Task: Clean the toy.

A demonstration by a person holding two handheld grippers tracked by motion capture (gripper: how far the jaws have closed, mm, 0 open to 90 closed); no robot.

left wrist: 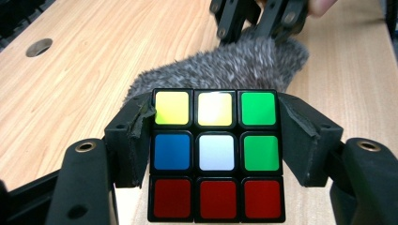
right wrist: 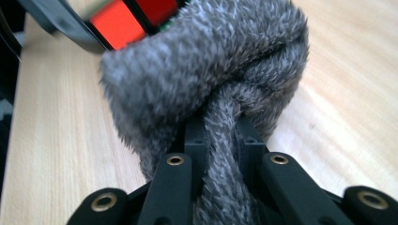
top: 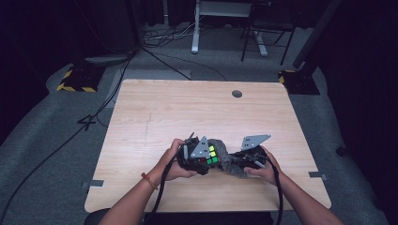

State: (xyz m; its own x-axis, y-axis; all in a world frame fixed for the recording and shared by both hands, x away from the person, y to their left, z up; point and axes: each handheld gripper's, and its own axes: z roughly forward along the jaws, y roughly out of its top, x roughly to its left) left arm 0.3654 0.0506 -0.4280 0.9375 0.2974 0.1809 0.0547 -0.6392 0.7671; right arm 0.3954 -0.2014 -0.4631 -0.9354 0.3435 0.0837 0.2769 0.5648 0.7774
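A colour-sticker puzzle cube sits clamped between the two black jaws of my left gripper; its near face has yellow, green, blue, white and red squares. In the high view the cube is near the table's front middle, with my left gripper shut on it. A grey fuzzy cloth is bunched and pinched between the jaws of my right gripper. The cloth rests against the cube's far side, with the right gripper just right of it. The cloth shows behind the cube too.
The wooden table has a round cable hole at the back right. Both hands work close to the front edge. Cables, a desk frame and yellow-striped bases lie on the grey floor beyond.
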